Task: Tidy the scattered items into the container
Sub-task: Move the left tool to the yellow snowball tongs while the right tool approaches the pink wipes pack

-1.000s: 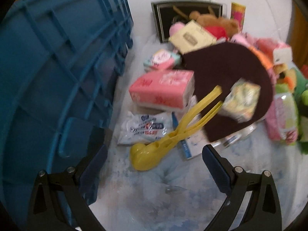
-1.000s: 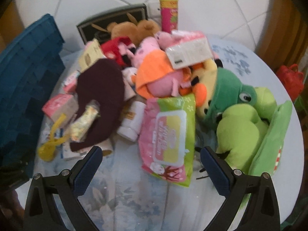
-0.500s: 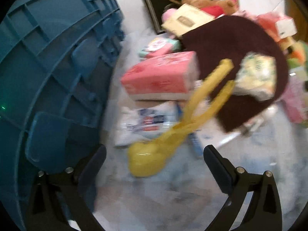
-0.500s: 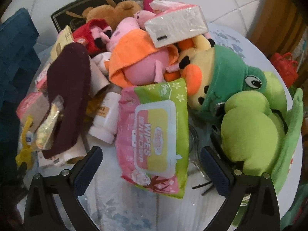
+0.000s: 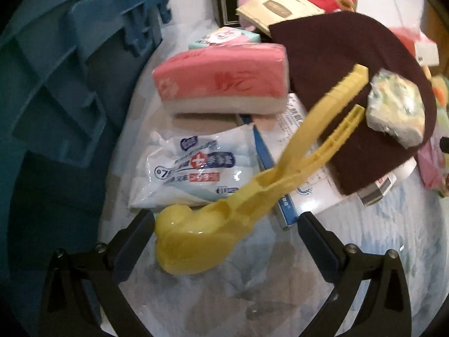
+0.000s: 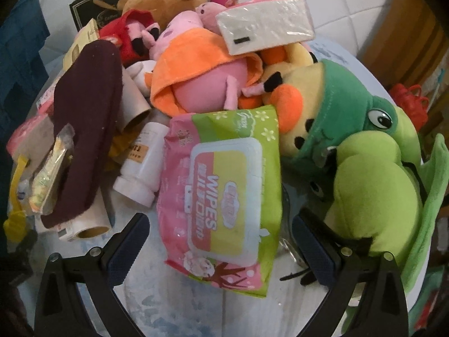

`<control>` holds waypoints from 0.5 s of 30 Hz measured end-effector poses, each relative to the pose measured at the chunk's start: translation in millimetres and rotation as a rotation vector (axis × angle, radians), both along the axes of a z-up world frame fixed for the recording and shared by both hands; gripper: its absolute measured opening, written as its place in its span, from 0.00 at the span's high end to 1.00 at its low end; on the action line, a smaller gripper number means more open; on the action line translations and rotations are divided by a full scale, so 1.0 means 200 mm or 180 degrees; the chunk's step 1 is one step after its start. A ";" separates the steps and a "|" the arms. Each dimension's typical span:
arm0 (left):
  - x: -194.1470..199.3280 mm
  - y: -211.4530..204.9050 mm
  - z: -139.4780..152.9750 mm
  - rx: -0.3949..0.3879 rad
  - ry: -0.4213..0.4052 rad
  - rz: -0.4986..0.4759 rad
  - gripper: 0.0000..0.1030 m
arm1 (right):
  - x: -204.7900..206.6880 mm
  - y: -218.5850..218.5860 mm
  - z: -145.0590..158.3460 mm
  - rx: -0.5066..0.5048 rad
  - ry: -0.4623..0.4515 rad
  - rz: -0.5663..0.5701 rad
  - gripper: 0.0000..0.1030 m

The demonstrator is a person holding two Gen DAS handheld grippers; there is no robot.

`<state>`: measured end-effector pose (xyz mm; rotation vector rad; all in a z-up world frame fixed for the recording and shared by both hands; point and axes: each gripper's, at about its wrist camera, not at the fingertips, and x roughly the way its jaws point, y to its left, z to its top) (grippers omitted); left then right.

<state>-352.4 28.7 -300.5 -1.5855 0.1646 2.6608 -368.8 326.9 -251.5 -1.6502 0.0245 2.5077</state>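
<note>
Both sets wide open — left tongs (image 5: 224, 238) straddling the yellow scoop (image 5: 193, 241), right tongs (image 6: 219, 241) around the wipes pack (image 6: 224, 196) — glossy scoop could squirt free if pinched off-centre.

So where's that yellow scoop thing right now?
In the left wrist view, the yellow scoop lies between the open left claw fingers, its handles on the maroon cloth.
</note>
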 end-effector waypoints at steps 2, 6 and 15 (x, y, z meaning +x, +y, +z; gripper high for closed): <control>0.00 0.01 0.00 -0.0019 0.0020 -0.0028 0.00 | -0.02 -0.01 -0.02 0.0040 -0.0026 0.0011 0.00; 0.04 0.07 -0.03 -0.0118 -0.0002 -0.0053 0.00 | -0.07 -0.04 -0.10 0.0308 -0.0108 0.0040 0.00; 0.18 0.19 -0.04 0.0238 -0.0275 -0.0022 0.46 | -0.02 -0.04 -0.18 0.0140 -0.0259 0.0200 0.14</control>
